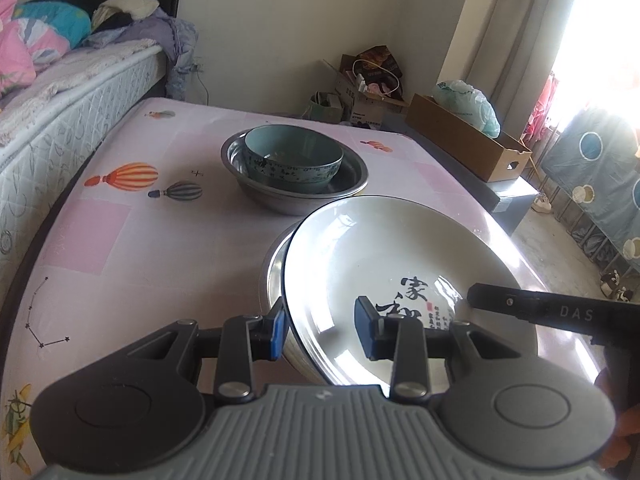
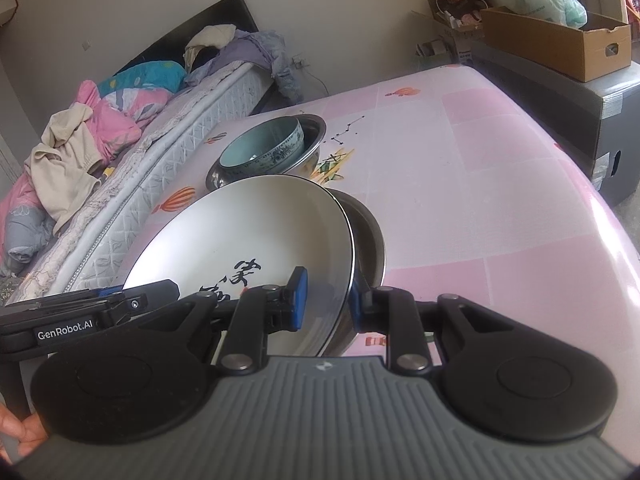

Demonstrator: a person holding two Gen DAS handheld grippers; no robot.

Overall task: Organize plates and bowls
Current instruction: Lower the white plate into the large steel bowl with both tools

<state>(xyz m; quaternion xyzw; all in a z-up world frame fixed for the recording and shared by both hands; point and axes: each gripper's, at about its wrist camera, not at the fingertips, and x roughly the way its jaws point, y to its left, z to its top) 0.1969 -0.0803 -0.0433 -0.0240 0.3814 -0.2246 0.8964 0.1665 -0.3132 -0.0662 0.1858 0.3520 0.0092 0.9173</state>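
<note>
A white plate [image 1: 380, 248] [image 2: 248, 232] with black calligraphy lies on a steel dish [image 1: 274, 268] [image 2: 370, 240], and both grippers hold the pair from opposite sides. My left gripper [image 1: 322, 330] is shut on the left rim, one pad under the steel dish and one inside the plate. My right gripper [image 2: 327, 304] is shut on the right rim in the same way. Farther back, a teal bowl [image 1: 294, 156] [image 2: 260, 152] sits inside a steel basin [image 1: 296, 200] [image 2: 314, 136]. Whether the held pair touches the table is hidden.
The table [image 1: 160, 240] [image 2: 480, 200] has a pink cloth with balloon prints. A bed [image 1: 60, 120] [image 2: 120, 160] with heaped bedding runs along its left side. A cardboard box [image 1: 472, 140] [image 2: 560, 44] stands on a grey cabinet beyond the right edge.
</note>
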